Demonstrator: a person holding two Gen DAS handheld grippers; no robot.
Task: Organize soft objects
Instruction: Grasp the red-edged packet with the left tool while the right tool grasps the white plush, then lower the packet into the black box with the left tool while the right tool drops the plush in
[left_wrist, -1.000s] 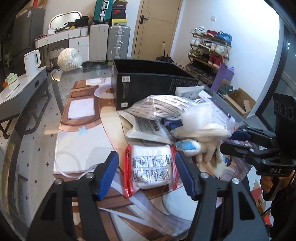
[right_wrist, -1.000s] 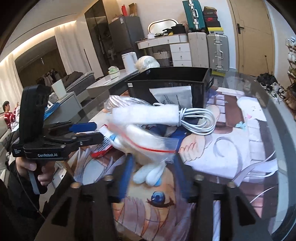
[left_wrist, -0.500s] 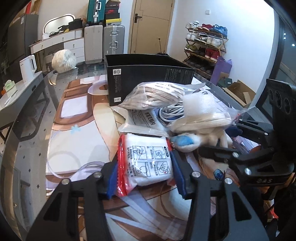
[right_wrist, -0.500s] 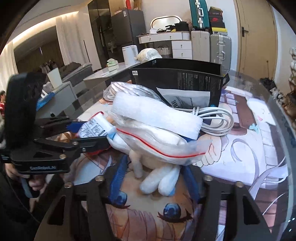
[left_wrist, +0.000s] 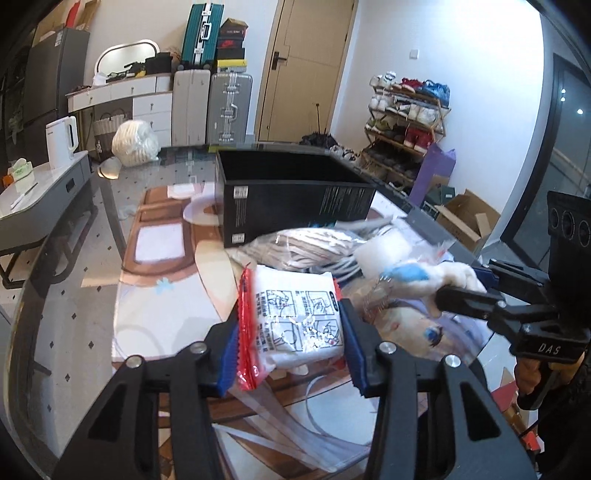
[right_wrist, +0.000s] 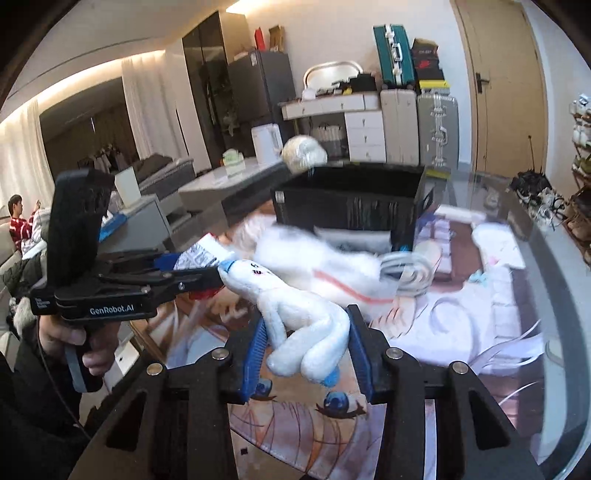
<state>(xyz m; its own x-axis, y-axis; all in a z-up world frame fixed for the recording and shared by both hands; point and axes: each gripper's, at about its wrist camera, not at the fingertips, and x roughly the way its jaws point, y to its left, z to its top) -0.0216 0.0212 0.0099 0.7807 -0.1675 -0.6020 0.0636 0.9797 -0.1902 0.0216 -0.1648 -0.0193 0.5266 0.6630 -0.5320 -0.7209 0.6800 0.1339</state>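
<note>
In the lower middle of the left wrist view, our left gripper (left_wrist: 291, 347) has its blue pads pressed against both sides of a white packet with red edges (left_wrist: 295, 325), holding it above the printed mat (left_wrist: 162, 295). In the lower centre of the right wrist view, our right gripper (right_wrist: 306, 350) is clamped on the legs of a white plush toy (right_wrist: 295, 317), whose blue-tipped head points to the left of the frame. Behind both, at mid-frame, a bagged bundle (left_wrist: 306, 247), a white cable (right_wrist: 406, 273) and an open black box (left_wrist: 295, 199) sit on the glass table (left_wrist: 66, 314).
</note>
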